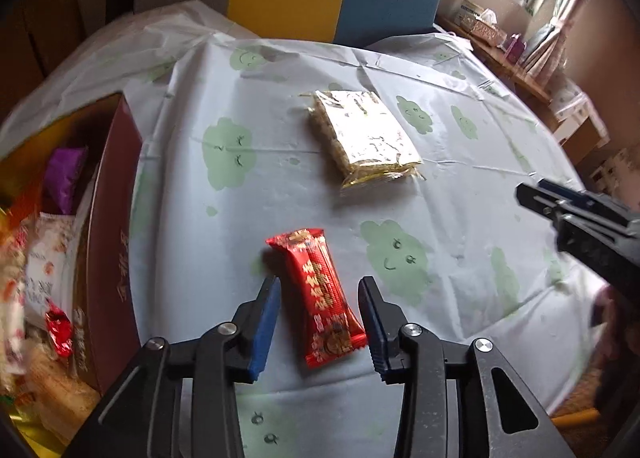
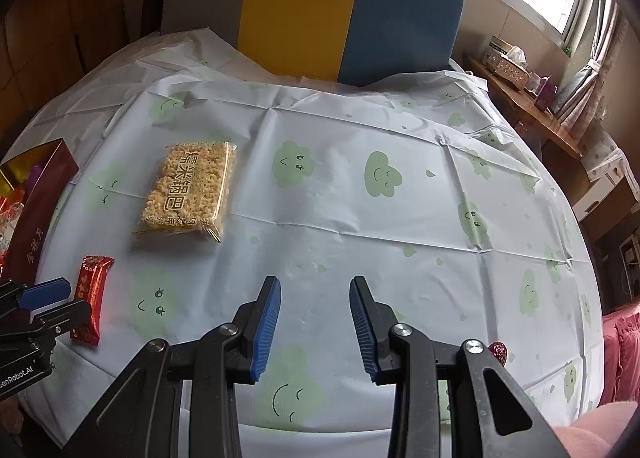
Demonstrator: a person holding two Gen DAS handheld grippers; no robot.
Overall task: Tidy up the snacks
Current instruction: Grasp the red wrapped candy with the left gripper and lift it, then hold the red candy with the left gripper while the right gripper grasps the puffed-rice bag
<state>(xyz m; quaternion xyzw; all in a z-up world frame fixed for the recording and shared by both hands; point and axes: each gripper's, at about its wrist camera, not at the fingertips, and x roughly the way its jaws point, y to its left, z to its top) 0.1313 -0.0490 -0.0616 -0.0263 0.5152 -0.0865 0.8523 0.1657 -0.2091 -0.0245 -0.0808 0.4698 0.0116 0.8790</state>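
Left wrist view: left gripper (image 1: 318,290) over the table (image 1: 460,186) near its left edge, jaws parted and astride the red snack bar (image 1: 322,298) lying flat on the cloth, blue pads (image 1: 266,322) clear of the wrapper on both sides, nothing gripped. Beyond it toward the middle, rice cracker pack (image 1: 366,136) flat on the cloth. At the left edge, maroon box (image 1: 112,226) holding assorted snacks. Right wrist view: right gripper (image 2: 314,290) hovering above bare cloth near the front edge, jaws partly open, empty; small red candy (image 2: 498,350) just right of it
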